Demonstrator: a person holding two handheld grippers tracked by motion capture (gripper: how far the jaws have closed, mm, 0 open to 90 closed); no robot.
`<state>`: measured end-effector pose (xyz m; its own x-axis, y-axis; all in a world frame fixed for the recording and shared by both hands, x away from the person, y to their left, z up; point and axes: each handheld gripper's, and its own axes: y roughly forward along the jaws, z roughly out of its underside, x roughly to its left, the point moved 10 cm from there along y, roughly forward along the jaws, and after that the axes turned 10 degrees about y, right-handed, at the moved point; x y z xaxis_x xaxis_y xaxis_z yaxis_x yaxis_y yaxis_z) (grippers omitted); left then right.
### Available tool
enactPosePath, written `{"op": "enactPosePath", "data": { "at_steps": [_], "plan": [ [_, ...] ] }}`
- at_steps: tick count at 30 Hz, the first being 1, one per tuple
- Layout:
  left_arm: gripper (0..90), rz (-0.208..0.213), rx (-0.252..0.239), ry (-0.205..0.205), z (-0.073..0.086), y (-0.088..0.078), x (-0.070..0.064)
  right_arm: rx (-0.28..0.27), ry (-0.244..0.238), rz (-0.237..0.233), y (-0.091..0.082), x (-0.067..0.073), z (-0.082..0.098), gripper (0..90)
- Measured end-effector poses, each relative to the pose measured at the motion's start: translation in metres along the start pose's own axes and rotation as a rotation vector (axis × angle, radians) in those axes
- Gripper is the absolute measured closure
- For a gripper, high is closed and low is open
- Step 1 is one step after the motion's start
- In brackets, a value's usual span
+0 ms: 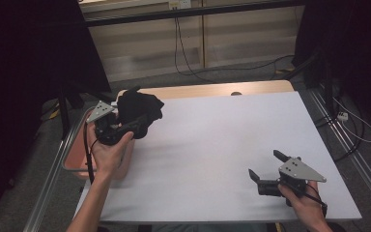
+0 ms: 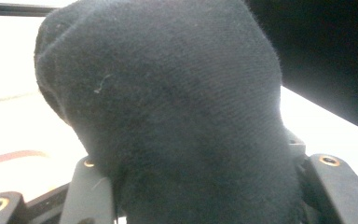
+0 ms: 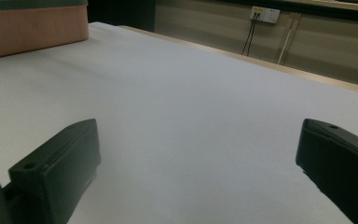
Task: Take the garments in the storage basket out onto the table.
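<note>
Now we see the left gripper (image 1: 134,126) clamped half-wide on a black cloth (image 2: 168,116) (bunched, fuzzy), which bulges past its fingertips; the right gripper (image 1: 266,165) gapes empty.

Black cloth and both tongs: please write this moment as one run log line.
left tongs: shut on black cloth, above pink bin | right tongs: open, nothing between | white table

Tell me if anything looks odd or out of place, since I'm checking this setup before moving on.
Nothing looks spilled or damaged. The left gripper holds a bunched black cloth above the table's left edge, beside a pink bin. The right gripper rests open.
</note>
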<state>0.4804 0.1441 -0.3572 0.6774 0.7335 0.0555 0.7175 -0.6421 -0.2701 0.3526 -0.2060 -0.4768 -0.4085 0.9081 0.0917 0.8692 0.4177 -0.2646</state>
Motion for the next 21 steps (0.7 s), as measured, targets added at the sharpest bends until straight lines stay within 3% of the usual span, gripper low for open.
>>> {"op": "enactPosePath", "data": {
  "at_steps": [9,12,17,21],
  "plan": [
    [42.9,0.031,0.004,0.026,-0.004,0.008,-0.022,0.002,0.002,-0.005,0.000,0.001,0.000,0.0],
    [42.9,0.029,0.016,0.053,-0.002,0.012,-0.027,0.002,0.003,-0.006,0.000,0.001,0.000,0.0],
    [42.9,0.071,0.034,0.064,0.004,0.022,-0.042,0.004,0.002,-0.009,0.002,0.001,0.000,0.0],
    [42.9,0.081,0.055,0.080,0.009,0.029,-0.050,0.003,0.004,-0.009,0.001,0.001,0.000,0.0]
  ]
}}
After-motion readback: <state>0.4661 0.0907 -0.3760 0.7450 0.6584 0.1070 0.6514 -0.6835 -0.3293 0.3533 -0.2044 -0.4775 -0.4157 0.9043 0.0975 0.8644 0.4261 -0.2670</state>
